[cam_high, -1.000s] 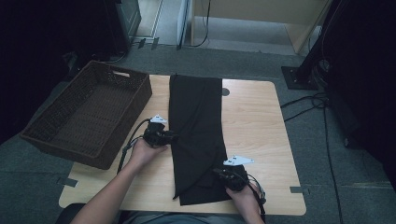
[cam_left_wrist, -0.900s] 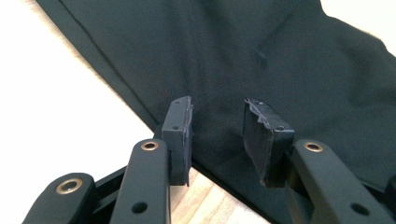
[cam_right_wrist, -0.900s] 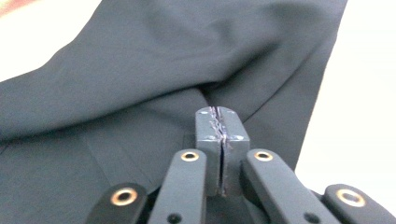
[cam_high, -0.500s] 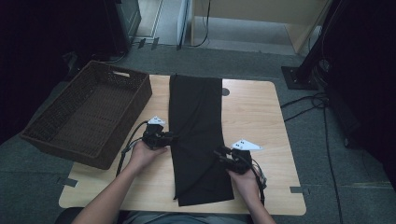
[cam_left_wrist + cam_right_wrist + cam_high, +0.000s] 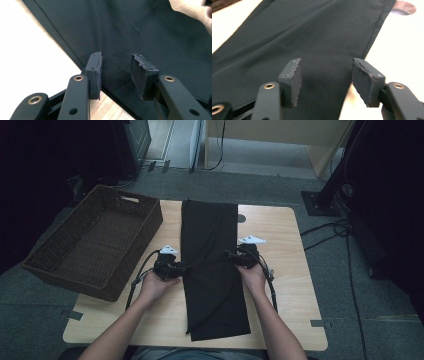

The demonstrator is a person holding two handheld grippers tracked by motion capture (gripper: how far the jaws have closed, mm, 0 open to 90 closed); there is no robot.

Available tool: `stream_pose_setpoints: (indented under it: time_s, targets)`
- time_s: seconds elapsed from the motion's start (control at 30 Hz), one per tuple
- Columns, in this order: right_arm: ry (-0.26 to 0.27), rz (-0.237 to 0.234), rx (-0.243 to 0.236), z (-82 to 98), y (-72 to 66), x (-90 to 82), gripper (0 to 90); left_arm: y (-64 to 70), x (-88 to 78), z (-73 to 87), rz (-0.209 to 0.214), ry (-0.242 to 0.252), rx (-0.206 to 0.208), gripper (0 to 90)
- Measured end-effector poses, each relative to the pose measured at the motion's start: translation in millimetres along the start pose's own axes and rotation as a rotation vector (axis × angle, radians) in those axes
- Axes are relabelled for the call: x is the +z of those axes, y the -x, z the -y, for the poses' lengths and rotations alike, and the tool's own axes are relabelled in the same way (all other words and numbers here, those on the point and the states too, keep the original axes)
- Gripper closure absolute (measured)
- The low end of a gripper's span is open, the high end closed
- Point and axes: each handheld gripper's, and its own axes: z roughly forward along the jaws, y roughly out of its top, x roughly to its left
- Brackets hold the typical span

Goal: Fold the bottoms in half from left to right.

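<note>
Beside the black folded garment [image 5: 214,270], which lay lengthwise down the middle of the wooden table [image 5: 290,285], the right gripper [image 5: 235,256] had shifted since a second before: then it sat at the cloth's near right corner, close to the person, and now it hovered at the cloth's right edge about halfway up, level with the left gripper [image 5: 182,268] on the opposite edge. Its jaws had just been opening; in the right gripper view they stood apart over the cloth's hem with nothing pinched between them. The left gripper had kept its spot, its jaws likewise parted above the left hem, pads off the fabric. Judging by this, the near end had been let go and both hands were now lined up across the cloth's middle, probably to take hold there for the next fold. Left of the garment, a dark wicker basket [image 5: 55,270] overhung the table's edge. A small round hole [image 5: 241,218] showed in the tabletop just right of the cloth's far end. Grey carpet, trailing cables and dark equipment stands surrounded the table.
</note>
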Motion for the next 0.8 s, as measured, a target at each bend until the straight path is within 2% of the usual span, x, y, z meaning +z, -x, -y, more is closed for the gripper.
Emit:
stream_pose_setpoints:
  time_s: [0.13,0.27,0.33,0.4,0.5,0.63,0.73,0.8]
  targets:
    - [-0.015,0.017,0.036,-4.3,0.0,17.9,41.2,2.0,0.2,1.0,-0.013,0.004,0.021,60.6]
    - [-0.033,0.071,-0.020,-5.3,-8.0,28.4,41.5,0.7,0.1,1.2,-0.003,0.008,0.007,60.6]
    - [-0.038,0.085,-0.025,-7.1,-9.7,31.1,42.5,0.4,0.1,1.3,0.001,0.010,0.008,60.6]
    - [-0.041,0.121,-0.038,-7.6,-13.3,32.8,46.7,0.4,0.1,1.4,0.001,0.010,0.006,60.6]
    - [-0.036,0.116,-0.044,-9.1,-16.6,35.7,50.9,0.6,0.2,1.6,-0.001,0.012,0.002,60.6]
    - [-0.032,0.095,-0.050,-9.4,-21.6,36.7,65.6,1.2,0.0,2.6,-0.002,0.016,0.004,60.1]
    - [-0.032,0.067,-0.069,-9.1,-24.7,37.1,81.6,2.5,0.2,4.0,-0.006,0.025,0.023,58.9]
    - [-0.032,0.071,-0.058,-8.9,-26.6,37.1,85.5,2.4,0.2,3.9,-0.005,0.025,0.022,58.7]
